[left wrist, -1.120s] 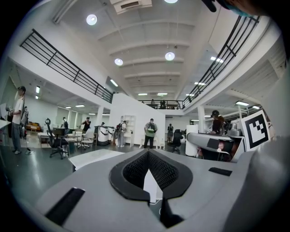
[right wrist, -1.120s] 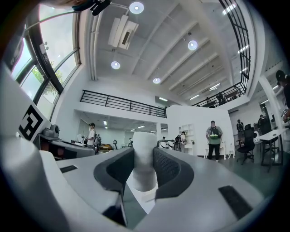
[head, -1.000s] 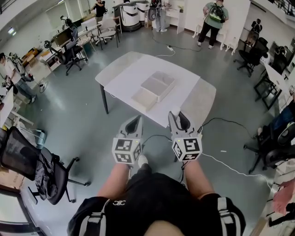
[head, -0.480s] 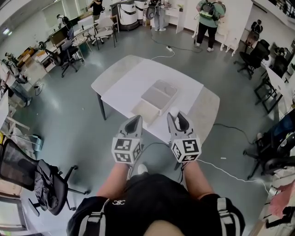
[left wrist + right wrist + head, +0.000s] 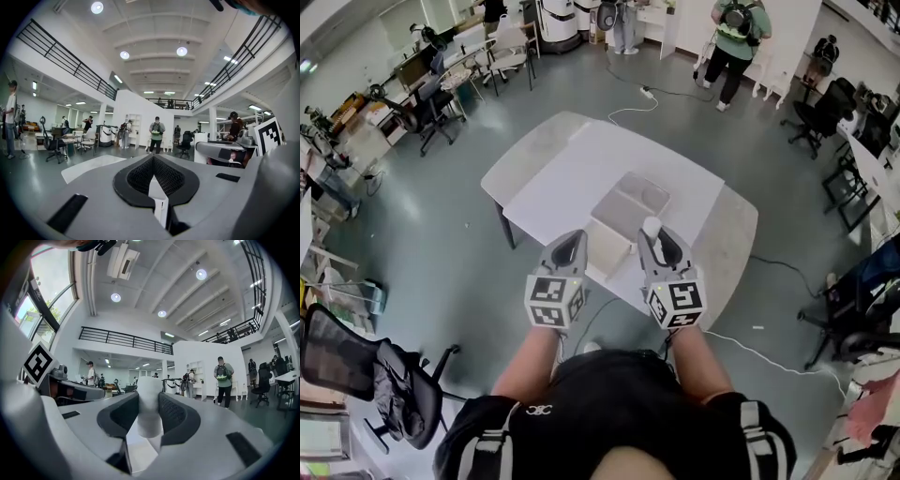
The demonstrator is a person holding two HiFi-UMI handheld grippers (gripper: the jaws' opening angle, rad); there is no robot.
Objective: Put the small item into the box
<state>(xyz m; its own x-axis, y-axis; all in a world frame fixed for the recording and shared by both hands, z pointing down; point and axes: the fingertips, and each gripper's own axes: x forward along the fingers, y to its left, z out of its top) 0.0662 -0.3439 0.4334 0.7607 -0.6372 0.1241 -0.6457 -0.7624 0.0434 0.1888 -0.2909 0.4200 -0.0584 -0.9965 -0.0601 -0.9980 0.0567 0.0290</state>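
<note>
Between the pads of the right gripper (image 5: 149, 399) stands the small white item (image 5: 150, 380), a stubby cylinder pinched upright. Its lower end is lost deep between the jaws, and in the head view only its rounded top (image 5: 651, 226) peeks out, overlapping the near corner of the box (image 5: 630, 192). Both hands are hidden behind the 2 marker cubes; only bare forearms show, reaching forward side by side toward 12 o'clock. The left gripper (image 5: 153, 164) has its jaws drawn together at the tips, clamping nothing. The box sits on the table (image 5: 534, 150), its inside too pale to read. A flat white panel (image 5: 602, 246) lies against the box at 7 o'clock, just beside the left gripper's tip.
</note>
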